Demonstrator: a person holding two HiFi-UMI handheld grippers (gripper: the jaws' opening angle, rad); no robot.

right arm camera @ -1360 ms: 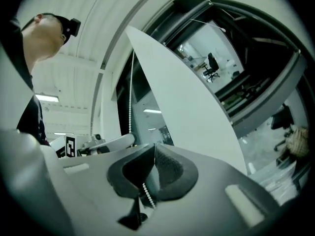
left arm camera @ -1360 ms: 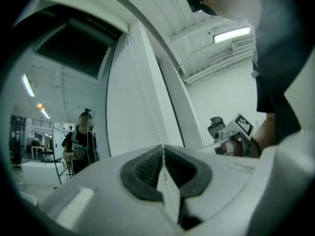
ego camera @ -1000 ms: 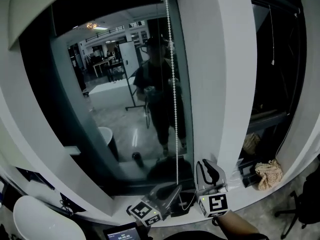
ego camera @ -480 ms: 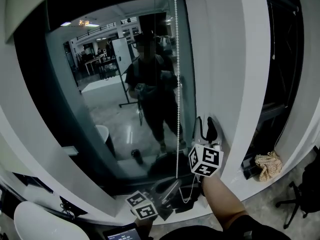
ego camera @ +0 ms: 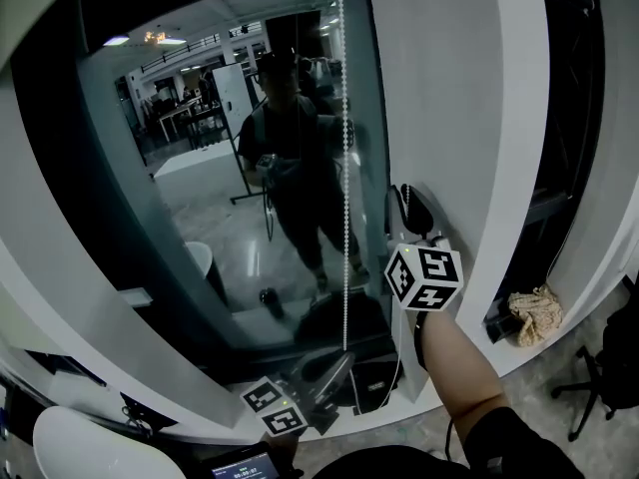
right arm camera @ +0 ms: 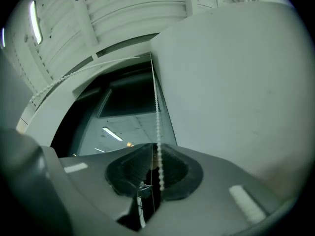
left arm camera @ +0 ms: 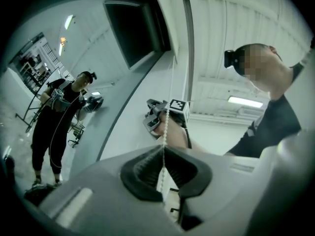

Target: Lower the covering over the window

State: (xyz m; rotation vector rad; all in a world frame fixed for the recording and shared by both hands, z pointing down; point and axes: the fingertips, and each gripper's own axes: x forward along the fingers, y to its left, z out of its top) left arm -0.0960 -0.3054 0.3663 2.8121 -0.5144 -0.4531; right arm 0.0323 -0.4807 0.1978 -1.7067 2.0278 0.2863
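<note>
Window: The glass (ego camera: 190, 198) is bare and shiny. So the covering must be rolled up high. I cannot pick it out in these views.
Bead chain: A thin bead chain (ego camera: 344, 168) hangs straight down in front of the glass, near the white wall (ego camera: 449, 88). I think pulling it is what brings the covering down.
Left claw: The left claw (left arm camera: 162, 154) is down low, near the bottom of the chain. It is squeezed tight on the beads. That keeps the chain straight, so it does not swing about.
Right claw: The right claw (ego camera: 406, 196) is higher up and points up along the chain. Its jaws have just been closing, but there is a gap between them. The chain runs through that gap and is not pinched yet.
Why one high, one low: The low claw holds the chain while the high claw takes a new grip further up.
Step now: I think the right claw is getting set to grab and pull.
Watch out: The beads are small. A claw that closes off to one side could miss them.
</note>
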